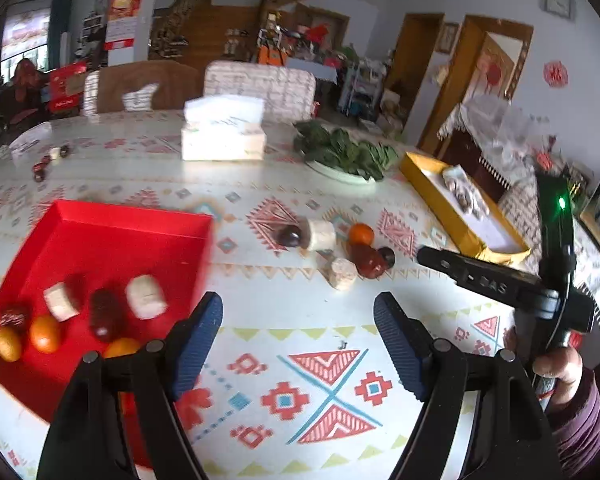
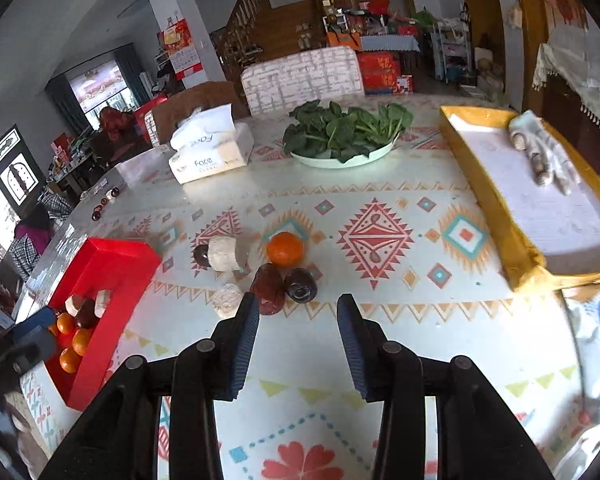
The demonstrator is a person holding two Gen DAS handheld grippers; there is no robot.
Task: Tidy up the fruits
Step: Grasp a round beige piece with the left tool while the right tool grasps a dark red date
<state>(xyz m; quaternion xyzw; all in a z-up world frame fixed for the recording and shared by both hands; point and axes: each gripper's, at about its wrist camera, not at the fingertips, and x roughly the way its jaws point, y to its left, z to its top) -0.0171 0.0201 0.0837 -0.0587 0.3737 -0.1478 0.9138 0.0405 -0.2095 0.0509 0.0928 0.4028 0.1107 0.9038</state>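
Observation:
A red tray [image 1: 132, 216] [image 2: 112, 256] at the left holds several oranges [image 1: 45, 333], a dark red fruit [image 1: 104, 312] and white chunks [image 1: 146, 296]. On the table's middle lie an orange [image 2: 285, 249] [image 1: 361, 234], a dark red fruit [image 2: 267, 288] [image 1: 366, 260], dark plums [image 2: 300, 285] [image 1: 290, 236] and white pieces [image 2: 223, 254] [image 1: 321, 234]. My left gripper [image 1: 298, 320] is open and empty beside the tray. My right gripper [image 2: 298, 320] is open and empty, just short of the loose fruit; it also shows in the left wrist view [image 1: 424, 254].
A yellow tray [image 2: 480, 184] with a cloth stands at the right. A plate of spinach [image 2: 342, 132] and a tissue box [image 2: 210, 152] stand at the back. Small items [image 1: 46, 162] lie far left. Chairs stand behind the table.

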